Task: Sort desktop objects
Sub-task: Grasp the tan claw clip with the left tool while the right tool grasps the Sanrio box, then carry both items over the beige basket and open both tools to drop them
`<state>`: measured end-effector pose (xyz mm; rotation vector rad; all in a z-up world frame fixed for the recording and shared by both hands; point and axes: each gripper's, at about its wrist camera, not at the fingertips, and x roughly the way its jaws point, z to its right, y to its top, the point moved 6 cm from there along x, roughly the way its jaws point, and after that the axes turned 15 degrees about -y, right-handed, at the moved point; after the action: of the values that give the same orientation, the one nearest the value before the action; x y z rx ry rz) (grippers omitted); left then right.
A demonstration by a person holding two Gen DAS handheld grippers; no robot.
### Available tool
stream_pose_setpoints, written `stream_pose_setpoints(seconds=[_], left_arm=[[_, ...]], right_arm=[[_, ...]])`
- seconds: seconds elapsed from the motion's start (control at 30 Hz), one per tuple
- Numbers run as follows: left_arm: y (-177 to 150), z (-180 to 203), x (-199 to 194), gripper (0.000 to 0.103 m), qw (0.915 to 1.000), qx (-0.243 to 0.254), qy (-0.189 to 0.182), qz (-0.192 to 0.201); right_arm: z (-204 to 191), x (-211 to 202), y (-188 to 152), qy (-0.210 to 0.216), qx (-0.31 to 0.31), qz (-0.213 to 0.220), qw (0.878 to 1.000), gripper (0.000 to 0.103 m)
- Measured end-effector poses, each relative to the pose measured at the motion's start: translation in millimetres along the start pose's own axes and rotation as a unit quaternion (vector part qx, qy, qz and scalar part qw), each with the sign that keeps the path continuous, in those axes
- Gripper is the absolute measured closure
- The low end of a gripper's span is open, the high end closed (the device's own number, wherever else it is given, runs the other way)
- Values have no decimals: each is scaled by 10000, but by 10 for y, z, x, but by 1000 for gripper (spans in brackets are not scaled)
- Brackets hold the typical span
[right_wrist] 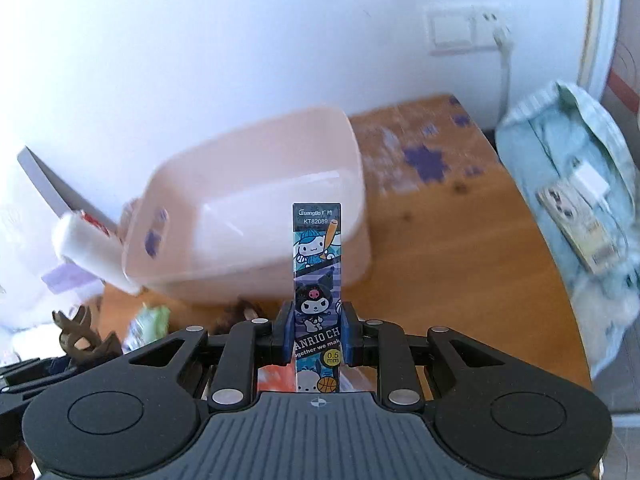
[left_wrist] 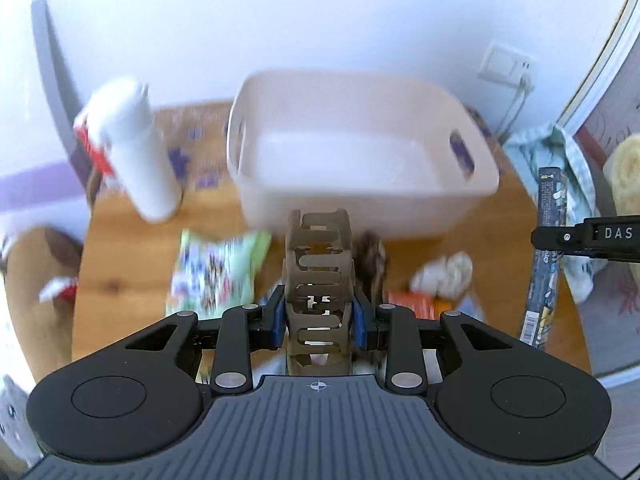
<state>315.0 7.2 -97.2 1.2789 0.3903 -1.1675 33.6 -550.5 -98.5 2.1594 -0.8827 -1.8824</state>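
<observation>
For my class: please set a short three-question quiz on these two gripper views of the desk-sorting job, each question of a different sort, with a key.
1. True or false: the left gripper is empty.
2. Multiple choice: what does the right gripper hold? A) a white bottle B) a long cartoon-printed pen box C) a green packet
3. Short answer: is anything visible inside the pale bin on the wooden table?

Key
1. False: it is shut on a brown hair claw.
2. B: the pen box stands upright between its fingers.
3. No; the part of its inside that shows looks bare. The white bottle stands outside it.
</observation>
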Motion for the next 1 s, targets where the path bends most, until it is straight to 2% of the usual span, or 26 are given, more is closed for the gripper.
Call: stream_pose_setpoints(seconds=[0.2,0.43,0.53,0.73,0.83,1.0], left_arm=[[532,51,6,71,9989,293,-43,375],[1032,113,310,71,9964,712,104,451],[1189,72,546,71,9972,632,126,383],[1379,52,1077,71,9970,689,330,154],[1388,28,1329,71,9966,711,415,-14],[1298,-98,1722,71,9951,607,598,-494]], right_arm=[[-194,33,366,62,-92,248,9996,82],[-389,291,853,-200,-217,464,9985,82],[-480,487,986,-499,-387,433,9971,82],[-586,953,1086,-743,-224,92,9969,82],[-641,1142,1123,-827,-175,-18,9964,82],[-727,1410,1100,-1094,-463,-192,9927,82]])
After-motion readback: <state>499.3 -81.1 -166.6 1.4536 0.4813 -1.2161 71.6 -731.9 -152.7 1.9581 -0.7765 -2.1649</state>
